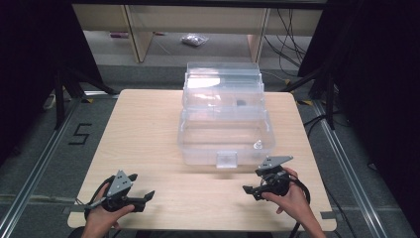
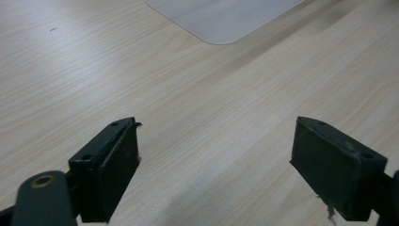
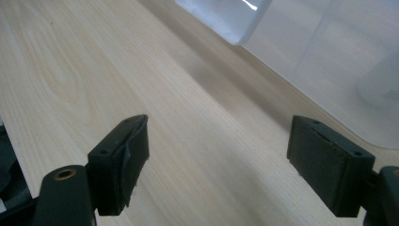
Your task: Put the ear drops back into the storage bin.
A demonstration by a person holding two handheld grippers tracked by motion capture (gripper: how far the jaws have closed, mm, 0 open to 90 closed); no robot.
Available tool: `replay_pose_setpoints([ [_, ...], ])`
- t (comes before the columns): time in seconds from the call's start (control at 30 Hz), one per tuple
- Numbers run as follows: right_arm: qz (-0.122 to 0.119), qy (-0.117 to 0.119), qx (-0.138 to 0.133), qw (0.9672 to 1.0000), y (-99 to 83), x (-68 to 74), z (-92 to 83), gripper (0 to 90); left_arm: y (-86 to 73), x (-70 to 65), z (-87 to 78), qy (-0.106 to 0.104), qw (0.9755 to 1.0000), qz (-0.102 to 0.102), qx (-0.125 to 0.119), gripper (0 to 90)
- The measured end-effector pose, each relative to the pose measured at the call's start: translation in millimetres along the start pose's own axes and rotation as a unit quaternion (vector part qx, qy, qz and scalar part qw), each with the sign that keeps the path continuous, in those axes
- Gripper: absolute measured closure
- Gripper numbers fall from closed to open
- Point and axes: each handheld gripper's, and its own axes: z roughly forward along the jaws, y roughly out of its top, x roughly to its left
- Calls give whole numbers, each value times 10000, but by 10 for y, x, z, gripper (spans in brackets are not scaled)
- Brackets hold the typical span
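Just beyond the right gripper (image 1: 253, 179) stands a clear lidded box (image 1: 225, 141).

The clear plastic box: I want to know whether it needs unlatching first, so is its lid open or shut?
Open. The clear plastic box has its lid swung up behind it, and the front latch hangs free.

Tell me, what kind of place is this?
Probably a lab set up for recording. A lone wooden table stands on grey floor marked with a taped number, loose cables run behind it, and dark curtains hang at the sides.
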Motion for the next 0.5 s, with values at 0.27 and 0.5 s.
replay_pose_setpoints([
  [0.27, 157, 45, 8, 9999, -79, 38, -41, 165, 1, 5, -7, 8, 10000, 35, 28, 151],
  [0.5, -23, 37, -82, 10000, -170, 56, -75, 162, 1, 5, -7, 7, 10000, 51, 32, 151],
])
